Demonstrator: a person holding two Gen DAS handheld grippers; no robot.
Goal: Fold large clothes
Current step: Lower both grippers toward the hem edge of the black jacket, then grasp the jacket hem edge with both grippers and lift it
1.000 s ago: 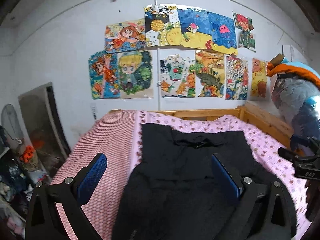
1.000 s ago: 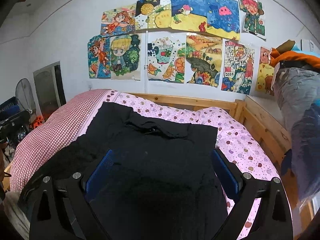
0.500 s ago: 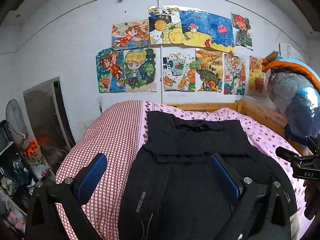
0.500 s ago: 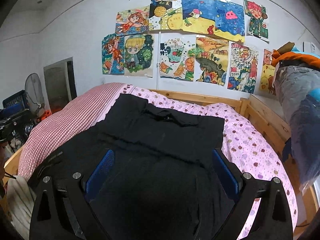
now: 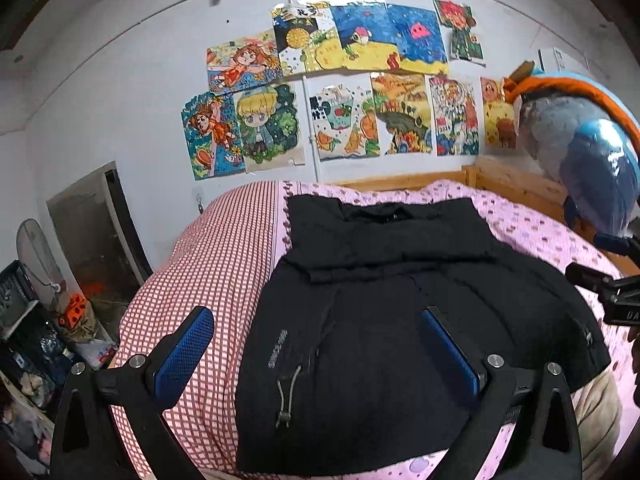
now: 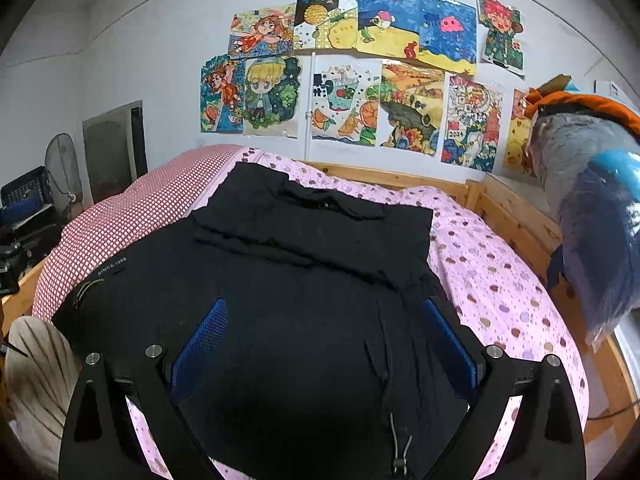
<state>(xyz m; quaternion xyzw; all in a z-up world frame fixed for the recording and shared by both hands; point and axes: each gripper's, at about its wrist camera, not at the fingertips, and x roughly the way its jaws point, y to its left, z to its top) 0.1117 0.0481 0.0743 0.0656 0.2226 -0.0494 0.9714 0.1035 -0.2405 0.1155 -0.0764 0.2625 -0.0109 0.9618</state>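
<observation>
Left gripper (image 5: 316, 344): lower centre of frame, jaws wide apart, nothing betw. 2 blue pads (image 5: 182, 354); holds nothing, hovers over garment edge.
Right gripper (image 6: 326, 340): lower centre, jaws wide apart, empty; contact w/ cloth can't tell.
Black garment (image 5: 384, 288): centre of both views, spread flat on bed, top part folded over near headboard; drawcord w/ toggle (image 5: 286, 400) lower centre.
Pink dotted sheet (image 6: 500, 280): right. Red checked cover (image 5: 216, 264): left.
Drawings (image 6: 360, 64): upper centre, on wall.

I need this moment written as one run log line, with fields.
phase: folding | black garment: flat on bed, far part folded | left hand-held gripper: open, empty | right hand-held gripper: open, empty
</observation>
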